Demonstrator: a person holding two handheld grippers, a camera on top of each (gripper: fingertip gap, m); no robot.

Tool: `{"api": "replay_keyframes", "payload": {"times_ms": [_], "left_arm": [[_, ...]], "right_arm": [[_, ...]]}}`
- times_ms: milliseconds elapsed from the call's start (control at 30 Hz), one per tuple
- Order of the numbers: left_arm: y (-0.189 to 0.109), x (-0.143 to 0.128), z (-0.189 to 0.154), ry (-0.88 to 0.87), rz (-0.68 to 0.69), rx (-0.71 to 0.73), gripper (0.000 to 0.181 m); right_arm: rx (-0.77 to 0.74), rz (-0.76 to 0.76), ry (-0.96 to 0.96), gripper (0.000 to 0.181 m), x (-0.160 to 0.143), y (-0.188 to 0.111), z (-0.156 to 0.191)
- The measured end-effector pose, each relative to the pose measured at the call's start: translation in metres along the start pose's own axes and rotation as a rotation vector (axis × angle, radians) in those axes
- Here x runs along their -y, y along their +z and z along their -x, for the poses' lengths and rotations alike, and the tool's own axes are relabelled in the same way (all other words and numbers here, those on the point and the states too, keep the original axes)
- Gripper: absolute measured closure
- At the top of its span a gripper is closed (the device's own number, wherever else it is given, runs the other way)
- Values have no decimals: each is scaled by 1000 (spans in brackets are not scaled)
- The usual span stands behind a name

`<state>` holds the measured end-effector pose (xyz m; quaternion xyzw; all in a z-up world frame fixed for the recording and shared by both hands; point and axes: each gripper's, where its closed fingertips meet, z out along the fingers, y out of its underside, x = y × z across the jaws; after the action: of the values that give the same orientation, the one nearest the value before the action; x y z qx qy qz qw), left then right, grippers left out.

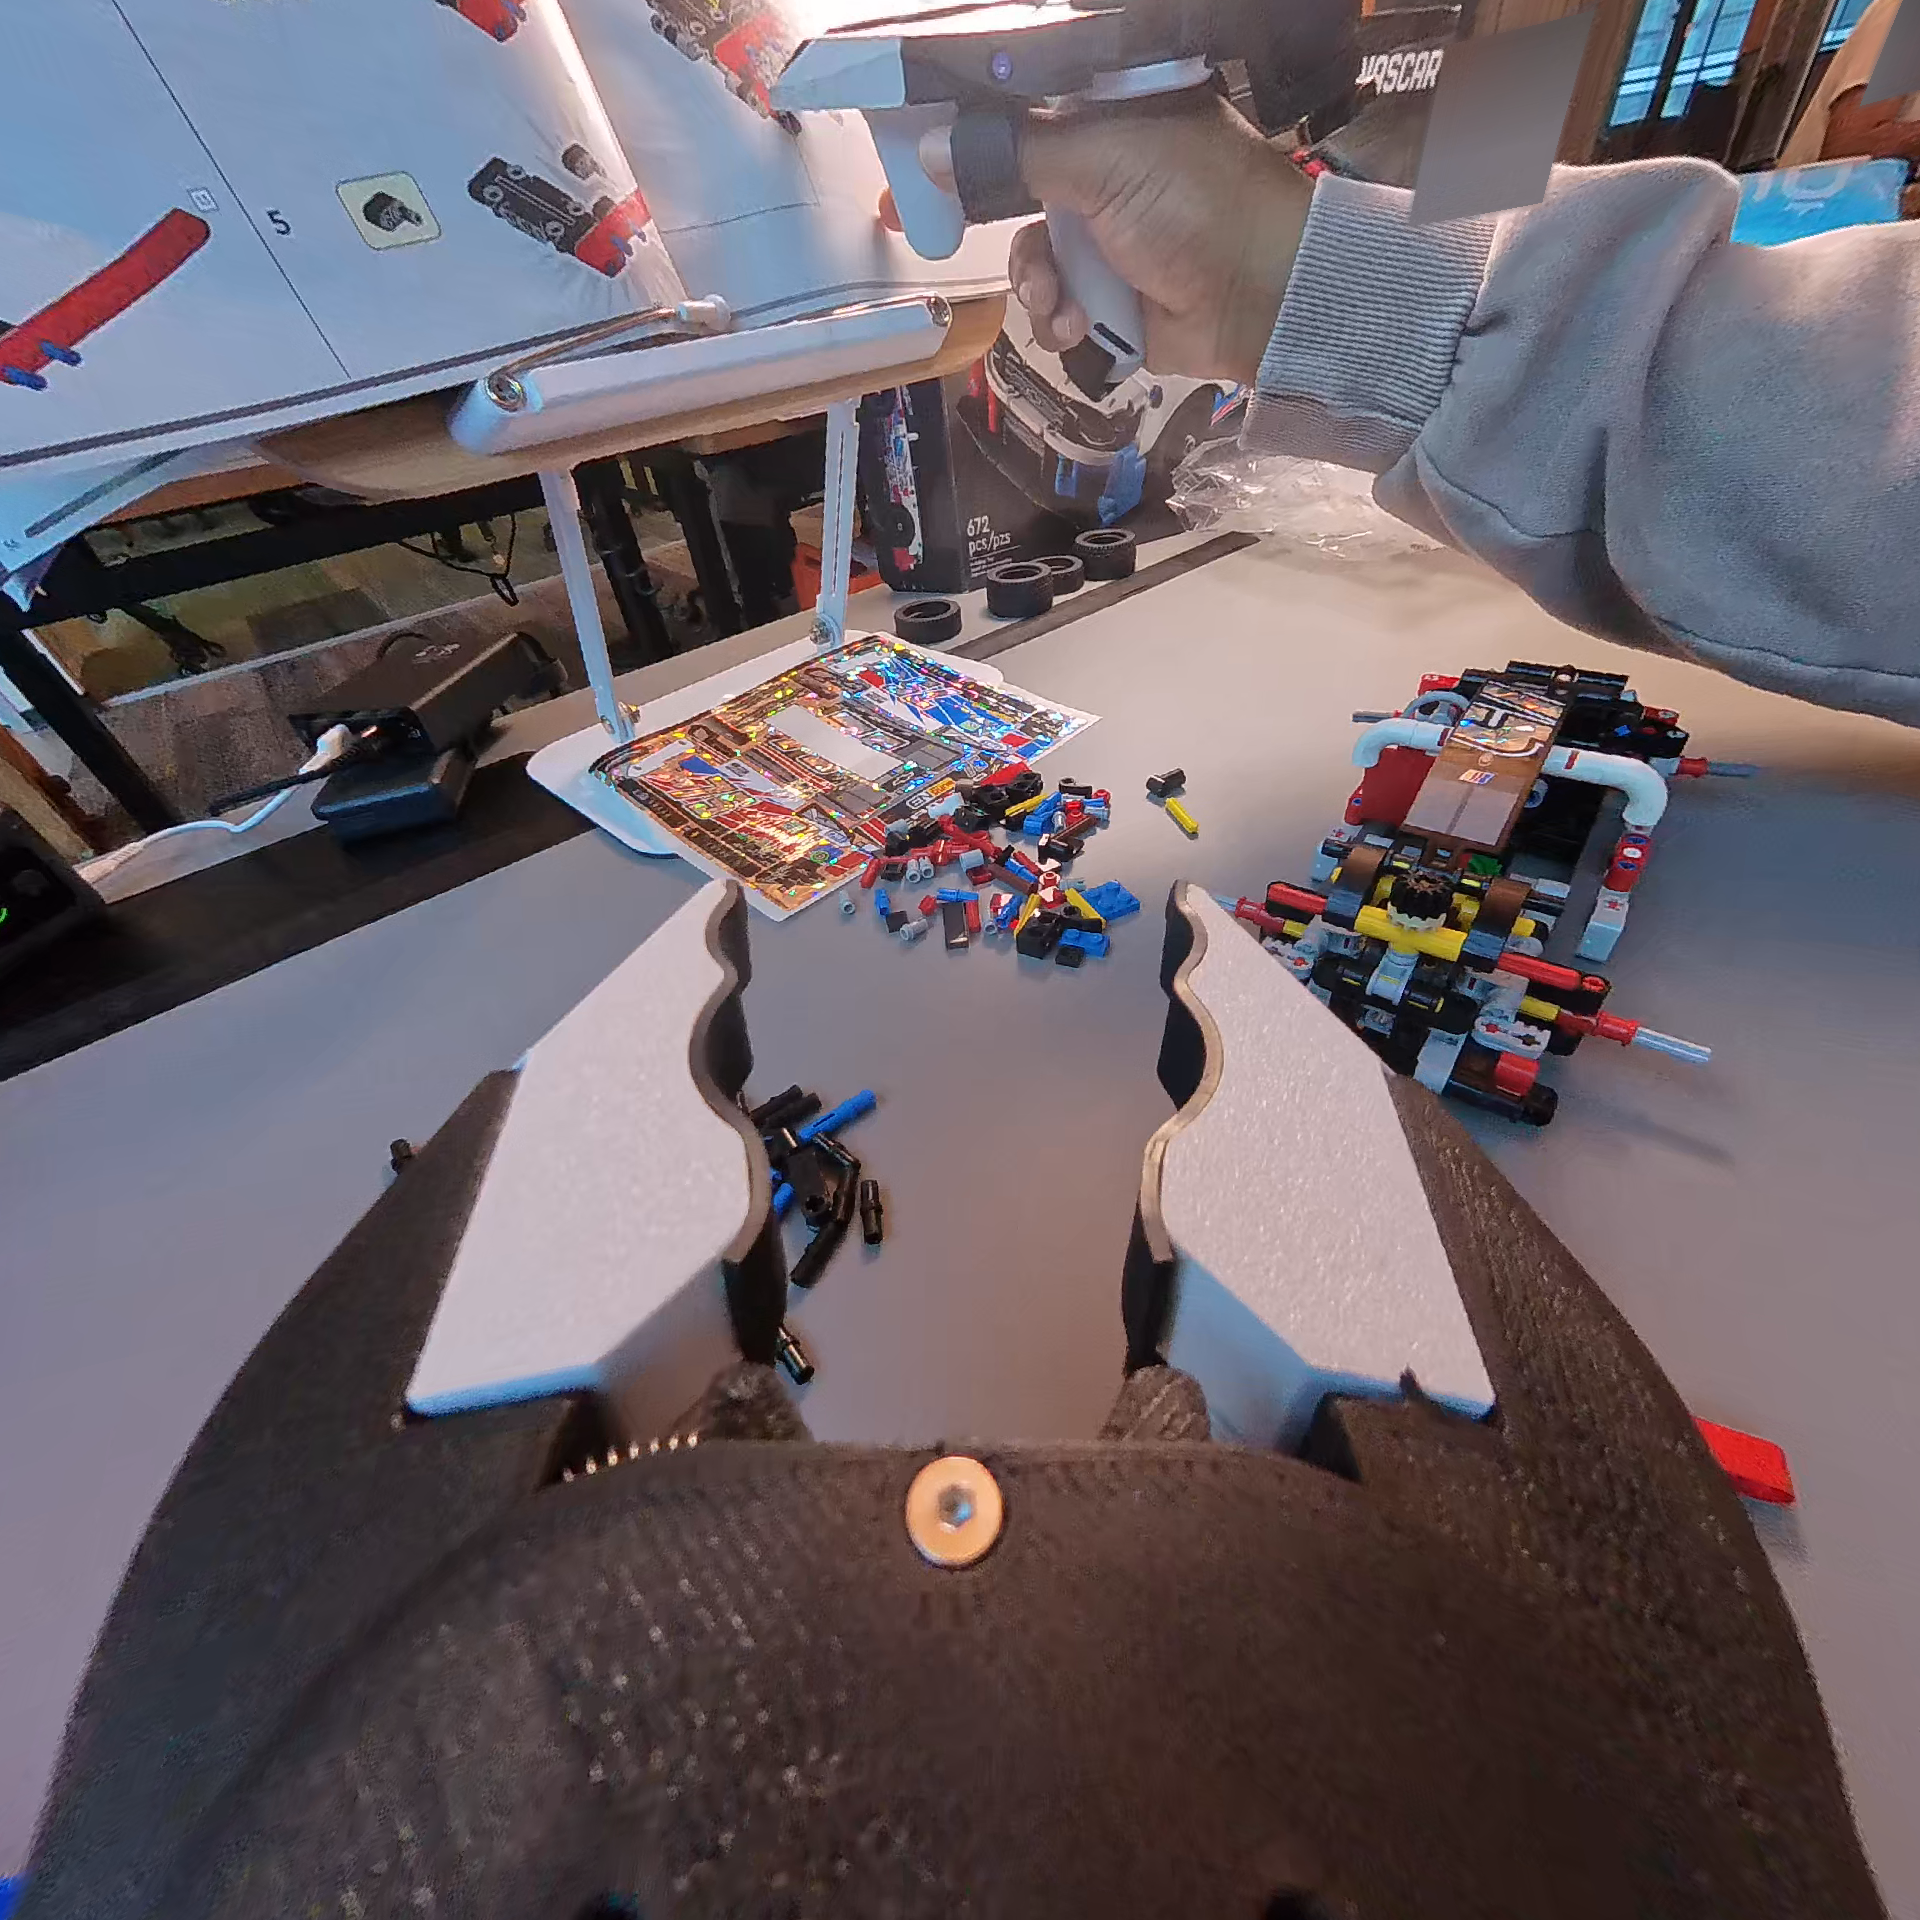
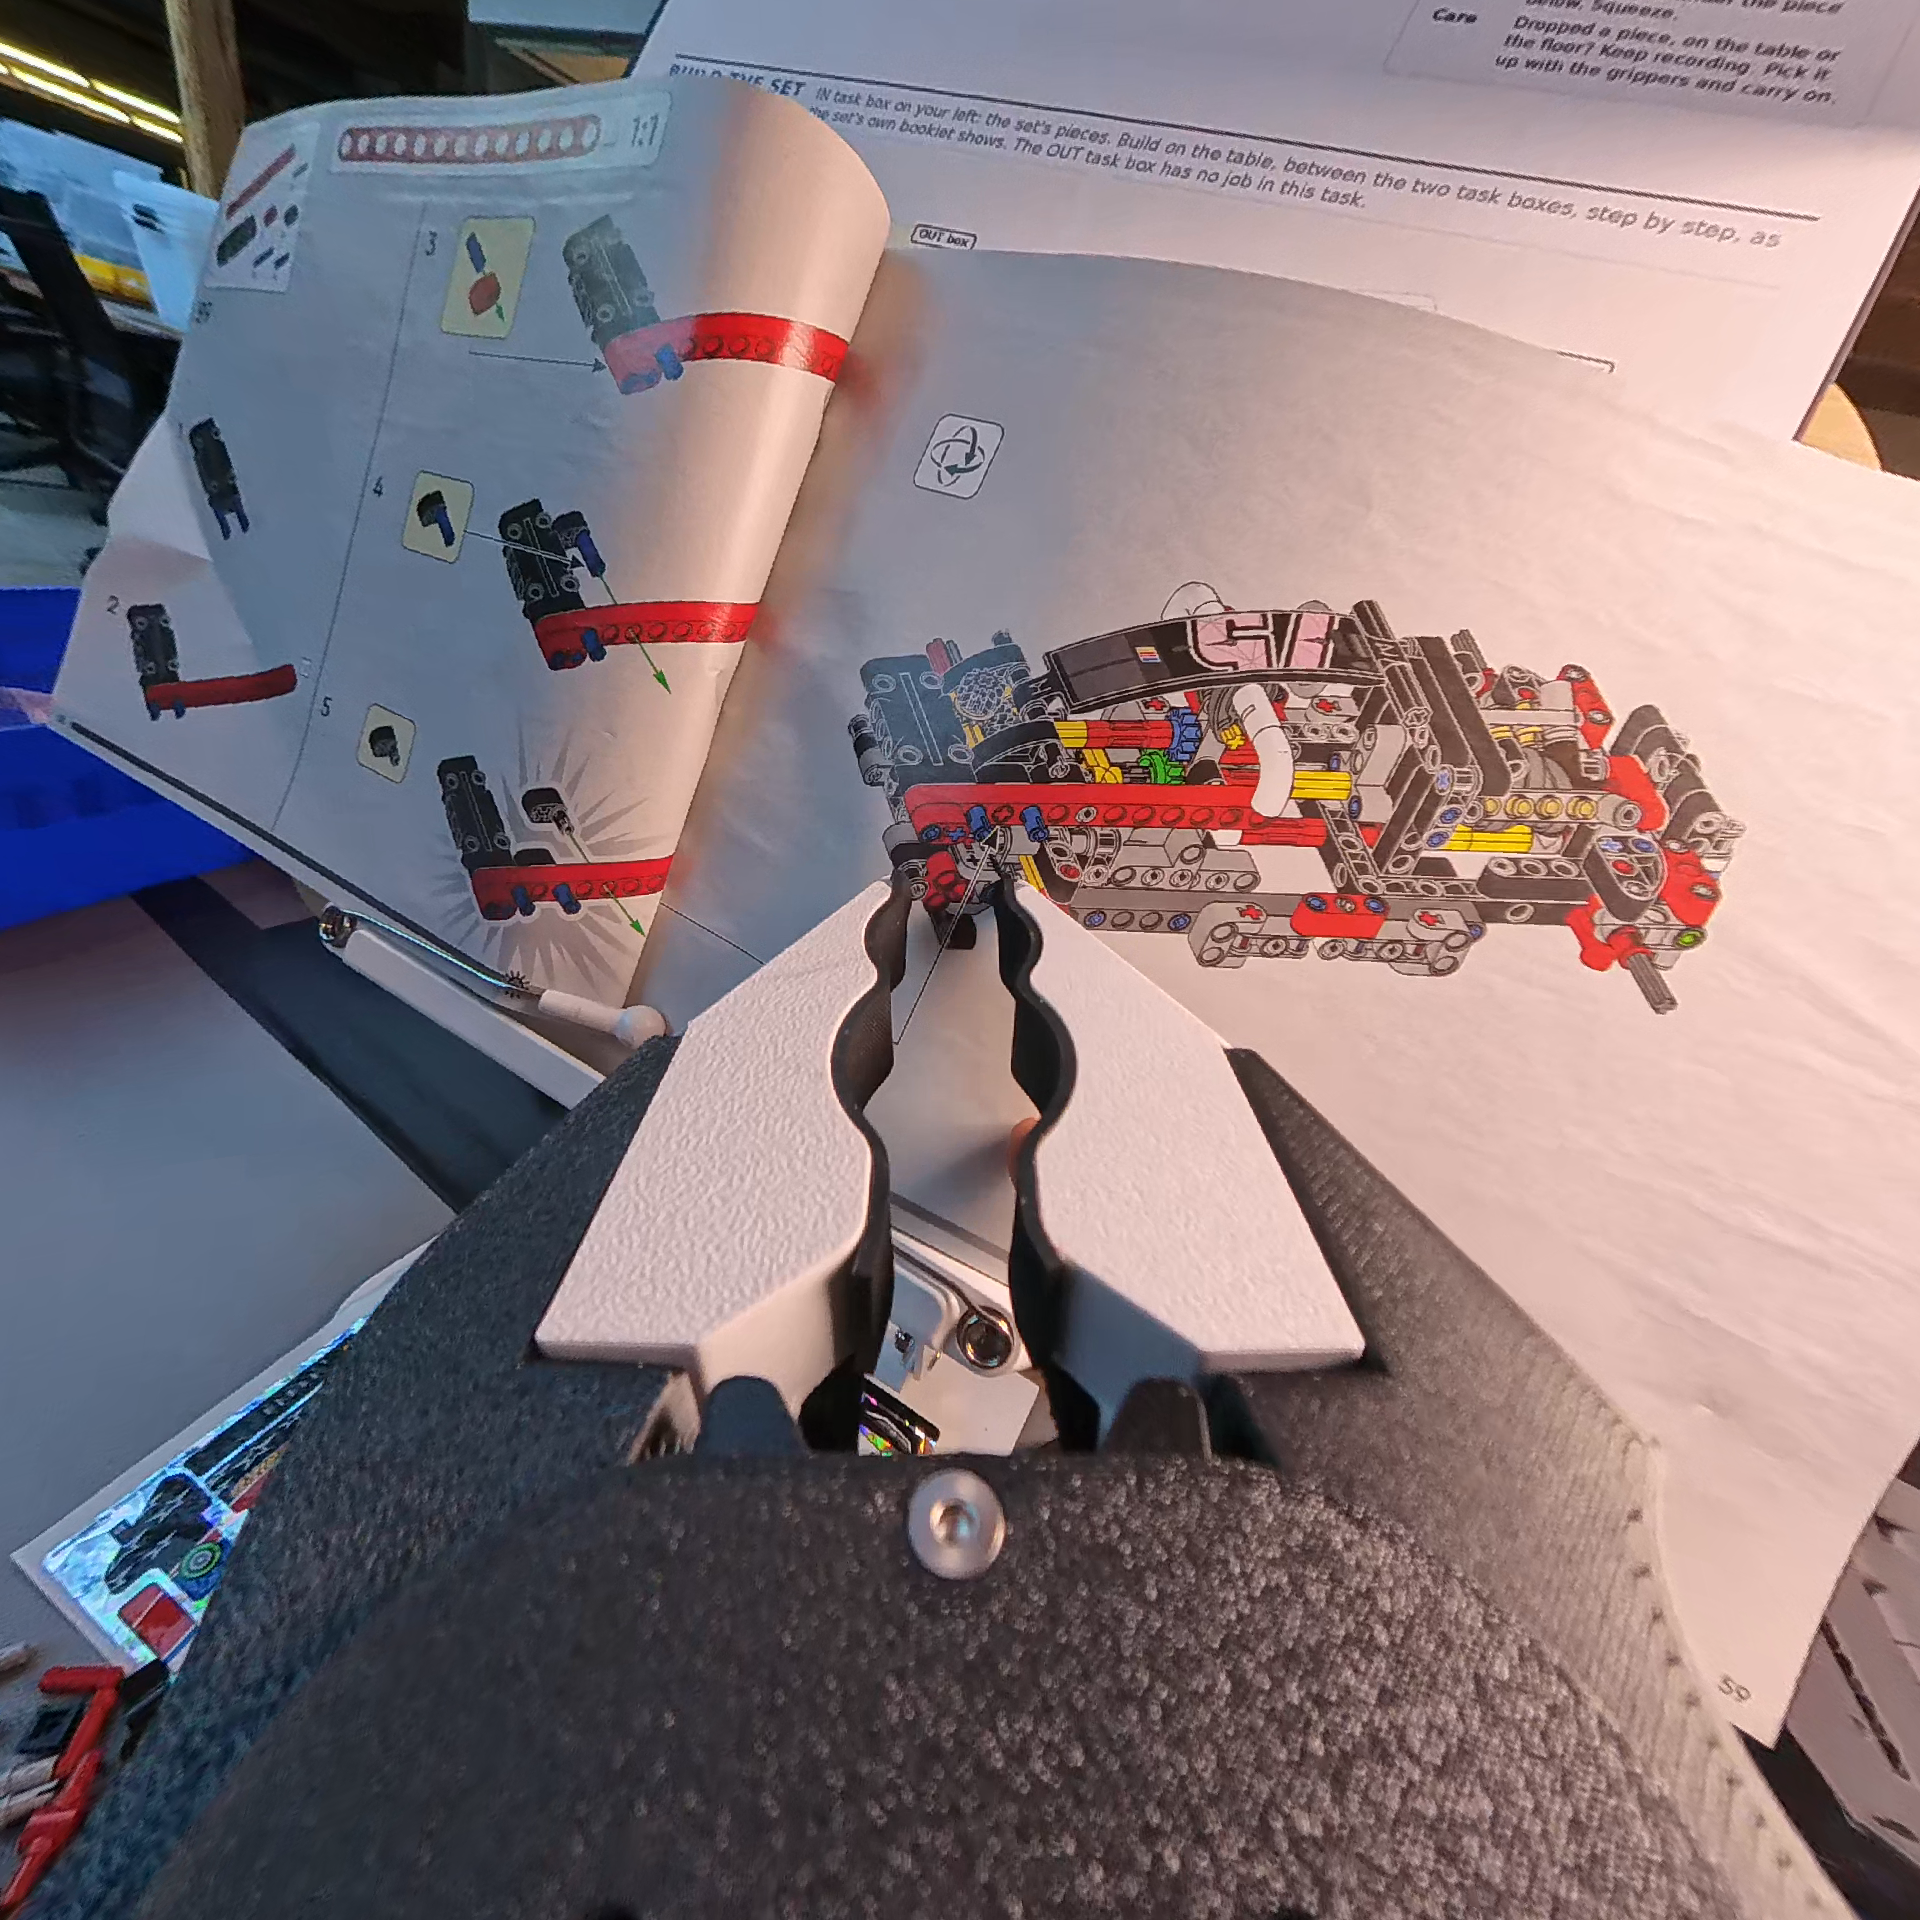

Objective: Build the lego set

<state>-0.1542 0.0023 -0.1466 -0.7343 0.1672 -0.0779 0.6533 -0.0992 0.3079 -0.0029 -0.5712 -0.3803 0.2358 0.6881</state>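
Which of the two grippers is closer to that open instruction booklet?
Right. The right gripper is up against the booklet page; the left gripper hovers low over the table, below and well away from it.

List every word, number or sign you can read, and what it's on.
I won't copy out the writing, only where it stands.
Instruction booklet: step numbers and a page number, legible.
Printed sheet behind it: lines of text, legible.
Set box: brand name and piece count, legible.
Sticker sheet: too small to read.
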Motion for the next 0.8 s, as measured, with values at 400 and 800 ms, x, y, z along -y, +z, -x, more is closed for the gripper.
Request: {"api": "replay_keyframes", "payload": {"times_ms": [400,800], "left_arm": [[2,-3,1,9,13,2,103],[1,-2,0,8,11,-5,102]], "right_arm": [[6,-17,1,169,5,4,2],[7,-8,-11,171,8,5,6]]}}
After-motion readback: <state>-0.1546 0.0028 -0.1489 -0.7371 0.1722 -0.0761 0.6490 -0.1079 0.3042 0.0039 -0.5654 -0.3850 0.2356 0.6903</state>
